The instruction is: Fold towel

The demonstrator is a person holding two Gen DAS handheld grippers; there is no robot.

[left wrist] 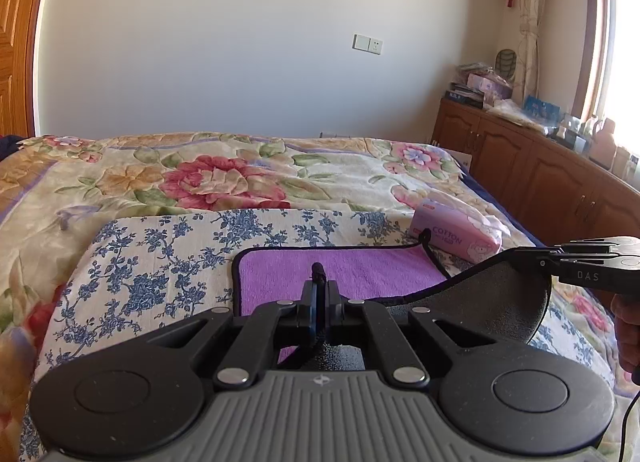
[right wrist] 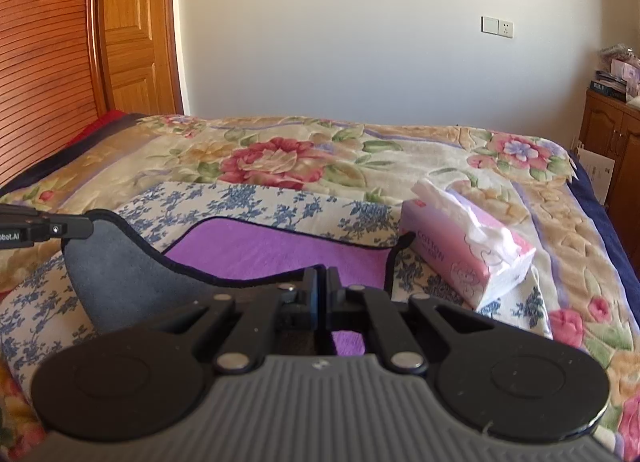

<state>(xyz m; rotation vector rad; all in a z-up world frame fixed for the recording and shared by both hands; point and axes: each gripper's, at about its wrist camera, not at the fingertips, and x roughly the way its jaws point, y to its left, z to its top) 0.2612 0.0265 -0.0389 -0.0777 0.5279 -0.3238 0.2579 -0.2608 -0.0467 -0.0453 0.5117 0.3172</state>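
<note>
The towel (left wrist: 352, 274), purple on one face and grey on the other with a dark hem, lies on a blue-flowered cloth (left wrist: 160, 254) spread over the bed (left wrist: 200, 178). Its near edge is lifted off the cloth by both claws, while the far part lies flat ahead of them.

Starting on the left: the left claw (left wrist: 320, 290) is clenched on the towel's near hem, with the dark edge sticking up between its closed fingers. The purple face stretches away just ahead of it, and the grey underside curls up to its right. The risk here, as I judge it, is a thin bite. Only the hem seems to be caught, so a quick pull forward could slip the fabric out and let that corner drop.

Moving right, the raised edge sags between the two claws. If one travels faster or higher than the other, the fold would likely land crooked and the corners would not meet.

The right claw (right wrist: 321, 282) is also squeezed shut with no gap showing. The hem runs into its fingers from the left, so it too is gripping the towel's near edge, with grey fabric hanging to its left and purple in front.

Furthest right, ahead of this claw, a pink tissue pack (right wrist: 468, 258) sits just beside the towel's far corner and its hanging loop (right wrist: 396, 258). Carrying the fold over could nudge the pack or snag that loop and drag the flat part out of line.
</note>
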